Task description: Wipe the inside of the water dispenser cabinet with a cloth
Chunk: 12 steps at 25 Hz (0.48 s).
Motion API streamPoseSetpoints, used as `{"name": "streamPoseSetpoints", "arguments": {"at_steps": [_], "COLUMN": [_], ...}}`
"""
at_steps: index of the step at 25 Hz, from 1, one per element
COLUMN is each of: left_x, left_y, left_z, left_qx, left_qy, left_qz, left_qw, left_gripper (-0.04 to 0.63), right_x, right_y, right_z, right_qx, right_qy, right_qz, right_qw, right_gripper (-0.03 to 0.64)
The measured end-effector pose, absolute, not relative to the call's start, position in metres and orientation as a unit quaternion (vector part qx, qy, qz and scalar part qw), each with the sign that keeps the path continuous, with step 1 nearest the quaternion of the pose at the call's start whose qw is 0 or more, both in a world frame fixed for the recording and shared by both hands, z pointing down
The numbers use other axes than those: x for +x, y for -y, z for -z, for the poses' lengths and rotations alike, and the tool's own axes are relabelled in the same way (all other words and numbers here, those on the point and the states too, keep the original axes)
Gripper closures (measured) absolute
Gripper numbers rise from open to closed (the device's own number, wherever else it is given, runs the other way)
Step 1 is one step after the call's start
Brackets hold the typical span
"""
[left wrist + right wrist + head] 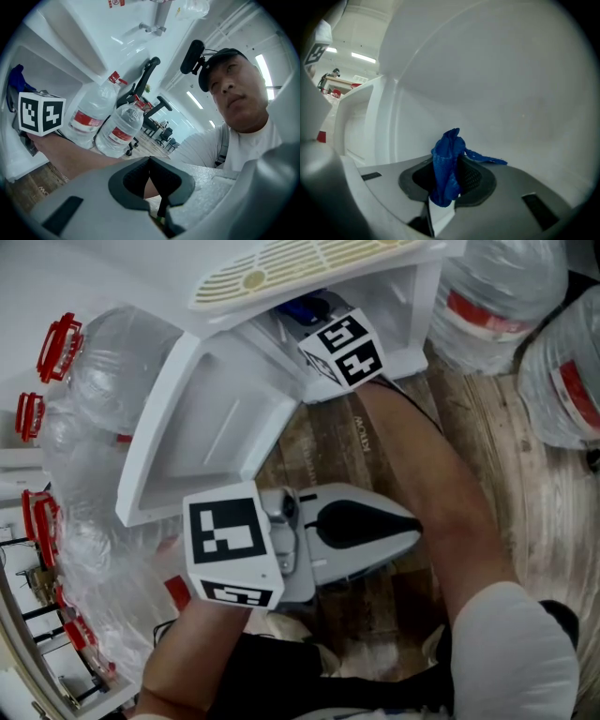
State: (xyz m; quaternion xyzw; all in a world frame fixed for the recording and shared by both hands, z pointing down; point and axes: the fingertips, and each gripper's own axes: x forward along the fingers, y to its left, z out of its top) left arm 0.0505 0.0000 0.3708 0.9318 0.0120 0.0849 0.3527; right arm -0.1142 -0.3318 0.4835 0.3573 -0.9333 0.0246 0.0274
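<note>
The cloth (446, 161) is clamped in the right gripper (449, 180), with the cabinet wall (501, 84) straight ahead of its jaws. The left gripper (150, 161), closed and empty, is held outside.

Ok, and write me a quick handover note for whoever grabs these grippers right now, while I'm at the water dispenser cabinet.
Right gripper: shut on the blue cloth, inside the white cabinet and facing its inner wall. Whether the cloth touches the wall can't be judged.
Left gripper: shut, empty, held outside the cabinet by the open door.
Done: door open, cloth inside. How much has been wiped cannot be told; the wall in view looks clean.
Left: probably wipe the other inner surfaces, then pull the cloth out.
</note>
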Motion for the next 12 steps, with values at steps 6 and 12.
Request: {"name": "streamPoseSetpoints", "arguments": {"at_steps": [6,12], "left_x": [0.053,0.062], "left_y": [-0.001,0.001], "left_z": [-0.371,-0.367], "left_qx": [0.936,0.935], "left_qy": [-0.025,-0.028], "left_qz": [-0.086,-0.08], "left_qw": [0.341,0.345], "left_gripper": [0.592,0.592], "right_x": [-0.115,-0.109], "right_y": [0.298,0.271], "right_z": [-0.478,-0.469], "right_qx": [0.344,0.334], "right_qy": [0.938,0.941], "right_qz": [0.025,0.033], "right_qw": [0.042,0.032], "right_gripper": [0.534,0.534]}}
